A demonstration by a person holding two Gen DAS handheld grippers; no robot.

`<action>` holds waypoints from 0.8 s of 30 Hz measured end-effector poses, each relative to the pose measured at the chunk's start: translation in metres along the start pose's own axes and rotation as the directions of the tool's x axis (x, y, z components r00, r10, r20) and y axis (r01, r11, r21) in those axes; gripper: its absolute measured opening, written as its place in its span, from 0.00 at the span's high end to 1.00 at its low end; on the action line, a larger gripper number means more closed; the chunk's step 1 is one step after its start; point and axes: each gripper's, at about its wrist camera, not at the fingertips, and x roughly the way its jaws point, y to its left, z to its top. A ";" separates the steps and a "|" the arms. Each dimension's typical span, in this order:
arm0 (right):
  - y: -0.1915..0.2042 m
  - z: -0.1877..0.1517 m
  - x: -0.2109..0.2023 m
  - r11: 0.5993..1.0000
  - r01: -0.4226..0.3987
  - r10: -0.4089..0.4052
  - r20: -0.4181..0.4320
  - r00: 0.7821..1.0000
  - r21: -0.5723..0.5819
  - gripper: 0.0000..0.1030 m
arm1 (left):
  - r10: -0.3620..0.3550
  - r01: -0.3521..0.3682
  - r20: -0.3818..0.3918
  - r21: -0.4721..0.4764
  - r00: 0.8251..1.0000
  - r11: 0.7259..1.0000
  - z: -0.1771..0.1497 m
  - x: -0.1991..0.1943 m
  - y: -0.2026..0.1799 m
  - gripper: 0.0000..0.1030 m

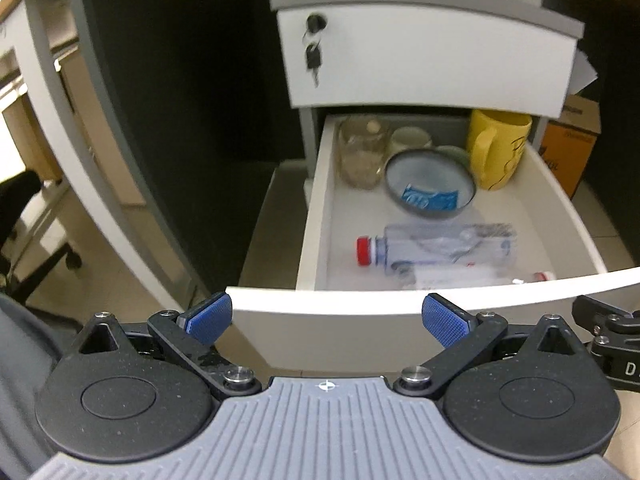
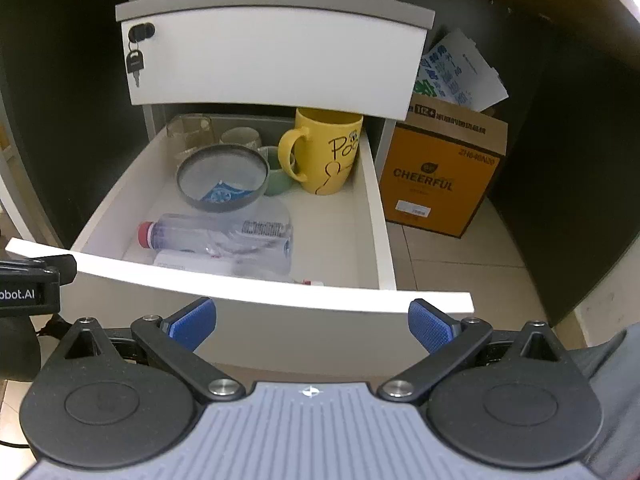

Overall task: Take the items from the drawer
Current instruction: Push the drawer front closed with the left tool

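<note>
The white drawer [image 2: 372, 200] of the small cabinet is pulled out and nothing has been lifted from it, so I think the taking part is just about to start. The left hand-held gripper [image 1: 326, 318] and the right hand-held gripper [image 2: 312, 322] both wait just in front of the drawer's front edge, each with its blue pads spread wide apart and nothing held between them. Inside, near the front, a clear plastic water bottle with a red cap [image 2: 216, 236] lies on its side on top of some flat white packets. Behind it sits a round grey dish [image 2: 222, 178] with a small blue packet [image 2: 220, 196] in it, too blurry to read. At the back stand a clear glass jar [image 1: 362, 152], a pale cup [image 2: 240, 138], a light green cup [image 2: 278, 176] and a tall yellow mug [image 2: 326, 152] with black writing that starts "Po" and a line drawing under it. I think the next move is to reach over the front edge and come down on one thing; the bottle is nearest, but it is round and may roll. Beside the cabinet stands an orange cardboard box [image 2: 436, 180] that says "CHEERFUL" and "ZH640N20". A black key [image 2: 135, 62] hangs from the lock of the shut drawer above.
</note>
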 end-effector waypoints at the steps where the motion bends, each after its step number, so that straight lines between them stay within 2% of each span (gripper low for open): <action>1: 0.002 -0.002 0.002 1.000 0.000 0.000 -0.001 1.000 -0.002 0.00 | 0.002 -0.002 -0.004 -0.005 1.000 1.000 -0.002 0.003 0.001 0.01; 5: 0.008 -0.011 0.009 1.000 -0.002 0.002 -0.004 1.000 -0.009 0.00 | -0.006 0.006 -0.019 -0.020 1.000 1.000 -0.008 0.012 0.005 0.01; 9: 0.009 -0.015 0.017 1.000 -0.006 0.006 0.015 1.000 -0.005 0.00 | -0.027 0.027 0.001 -0.003 1.000 1.000 -0.015 0.011 0.005 0.02; 11: 0.009 -0.016 0.021 1.000 -0.008 0.008 0.026 1.000 0.001 0.00 | -0.040 0.040 0.024 0.015 0.999 0.999 -0.017 0.011 0.004 0.02; 16: 0.009 -0.019 0.029 1.000 -0.013 0.013 0.054 0.998 0.014 0.00 | -0.041 0.040 0.014 0.082 0.999 0.996 -0.023 0.018 -0.004 0.06; 24: 0.009 -0.023 0.042 0.999 -0.023 0.020 0.099 0.995 0.036 0.00 | -0.050 0.049 0.009 0.061 0.999 0.997 -0.024 0.033 -0.009 0.06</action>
